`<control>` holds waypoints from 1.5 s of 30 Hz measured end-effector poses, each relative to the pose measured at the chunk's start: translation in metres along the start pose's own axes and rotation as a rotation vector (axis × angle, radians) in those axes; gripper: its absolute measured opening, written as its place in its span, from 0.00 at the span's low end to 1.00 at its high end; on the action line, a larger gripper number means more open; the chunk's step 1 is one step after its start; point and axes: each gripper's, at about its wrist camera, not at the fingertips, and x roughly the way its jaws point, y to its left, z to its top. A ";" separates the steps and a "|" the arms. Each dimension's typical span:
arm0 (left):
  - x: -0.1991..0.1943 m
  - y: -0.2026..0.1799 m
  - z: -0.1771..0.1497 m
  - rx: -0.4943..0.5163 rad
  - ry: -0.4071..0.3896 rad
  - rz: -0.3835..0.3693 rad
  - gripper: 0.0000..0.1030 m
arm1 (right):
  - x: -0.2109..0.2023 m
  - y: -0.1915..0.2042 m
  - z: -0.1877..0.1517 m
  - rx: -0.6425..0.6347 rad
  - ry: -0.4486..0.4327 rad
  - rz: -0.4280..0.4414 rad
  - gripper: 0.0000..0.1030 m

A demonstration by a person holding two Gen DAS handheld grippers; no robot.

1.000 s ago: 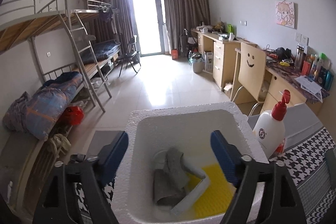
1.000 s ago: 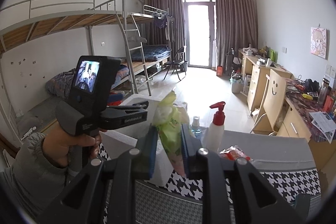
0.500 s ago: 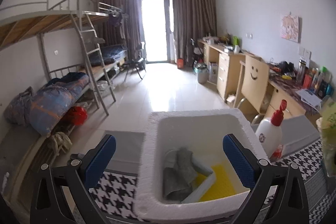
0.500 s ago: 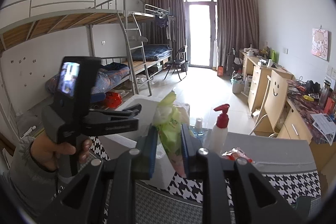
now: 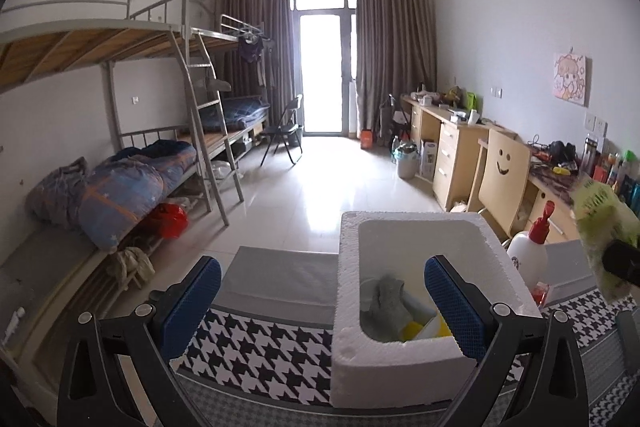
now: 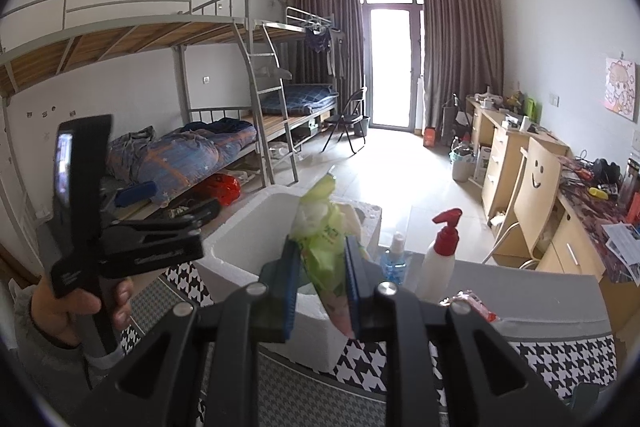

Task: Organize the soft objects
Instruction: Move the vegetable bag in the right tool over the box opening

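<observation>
Your right gripper (image 6: 322,277) has its blue-padded fingers (image 6: 290,281) clamped on a soft green plastic pack (image 6: 322,247), which stands upright between them above the near edge of the white foam box (image 6: 240,247). Your left gripper (image 5: 322,301) has its fingers spread wide and holds nothing; its right finger (image 5: 450,301) sits over the box (image 5: 348,307), its left finger over the houndstooth cloth on the desk (image 5: 256,343). Inside the box lie a grey cloth (image 5: 386,301) and something yellow (image 5: 414,329). A white pump bottle with a red top (image 6: 440,259) stands just beside the box.
</observation>
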 end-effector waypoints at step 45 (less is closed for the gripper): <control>-0.030 0.048 -0.056 -0.075 0.003 -0.009 0.99 | 0.091 0.023 0.006 -0.021 0.163 0.052 0.24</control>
